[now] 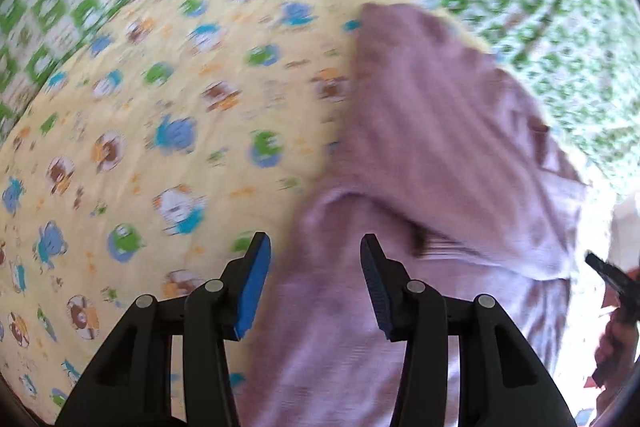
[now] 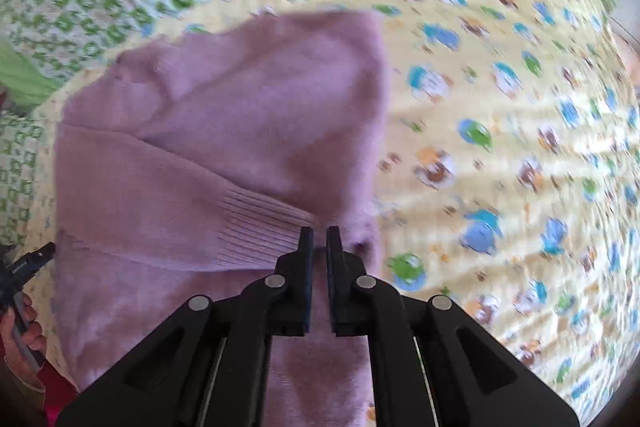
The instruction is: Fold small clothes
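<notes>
Directly beneath both tools lies the sweater [image 2: 224,131].

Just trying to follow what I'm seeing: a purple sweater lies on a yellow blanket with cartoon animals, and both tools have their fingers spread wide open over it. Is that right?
Not quite. Only the left gripper has its fingers spread wide, as the left wrist view shows. In the right wrist view the right gripper has its fingers nearly together. The purple sweater does lie on the yellow blanket with cartoon animals.
</notes>
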Demonstrator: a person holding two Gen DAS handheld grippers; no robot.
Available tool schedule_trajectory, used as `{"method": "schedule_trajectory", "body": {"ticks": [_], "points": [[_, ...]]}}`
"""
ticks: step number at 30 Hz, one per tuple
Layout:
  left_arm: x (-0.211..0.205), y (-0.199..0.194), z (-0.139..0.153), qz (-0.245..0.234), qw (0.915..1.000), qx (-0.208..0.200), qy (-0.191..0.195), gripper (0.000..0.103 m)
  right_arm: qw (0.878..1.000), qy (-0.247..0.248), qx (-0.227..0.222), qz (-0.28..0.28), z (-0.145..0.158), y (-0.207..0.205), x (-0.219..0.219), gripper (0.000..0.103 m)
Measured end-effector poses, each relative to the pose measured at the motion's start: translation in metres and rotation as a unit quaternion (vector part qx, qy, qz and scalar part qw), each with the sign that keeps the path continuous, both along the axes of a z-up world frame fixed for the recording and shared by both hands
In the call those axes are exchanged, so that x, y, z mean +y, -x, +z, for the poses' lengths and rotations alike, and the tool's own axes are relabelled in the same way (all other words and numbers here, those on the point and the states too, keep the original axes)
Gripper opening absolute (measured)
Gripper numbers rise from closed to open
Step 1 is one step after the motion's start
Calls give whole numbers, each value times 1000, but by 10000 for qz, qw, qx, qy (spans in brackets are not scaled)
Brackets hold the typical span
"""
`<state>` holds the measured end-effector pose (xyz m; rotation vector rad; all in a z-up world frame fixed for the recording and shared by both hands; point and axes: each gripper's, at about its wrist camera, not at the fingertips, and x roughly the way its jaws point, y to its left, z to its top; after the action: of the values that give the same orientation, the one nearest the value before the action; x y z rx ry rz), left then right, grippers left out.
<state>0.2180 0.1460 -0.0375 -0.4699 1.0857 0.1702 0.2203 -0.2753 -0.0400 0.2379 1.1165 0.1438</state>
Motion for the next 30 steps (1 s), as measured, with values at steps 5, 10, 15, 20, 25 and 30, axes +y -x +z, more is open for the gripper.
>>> {"method": "schedule_trajectory", "body": {"ticks": [5, 10, 15, 20, 25, 30], "points": [[-38, -33, 13, -504, 9982, -321, 29, 48, 9948, -514, -268, 841, 6, -34, 64, 7], [-59, -65, -13, -747, 9971, -92, 73, 52, 9792, -882, 83, 1823, -18, -70, 124, 28], [-54, -65, -29, -534, 9982, 248, -60, 49, 9934, -87, 689, 916, -52, -94, 111, 25], [-37, -43, -11, 38, 10000, -36, -10, 52, 9925, -192, -97, 1203, -6, -96, 141, 30], [-17, -46, -30, 506, 9982, 164, 289, 55, 9697, -1329, -258, 2034, 20, -128, 215, 34], [-33, -51, -37, 361, 9990, 275, -21, 56, 9517, -1661, -323, 2562, 25, -153, 291, 44]]}}
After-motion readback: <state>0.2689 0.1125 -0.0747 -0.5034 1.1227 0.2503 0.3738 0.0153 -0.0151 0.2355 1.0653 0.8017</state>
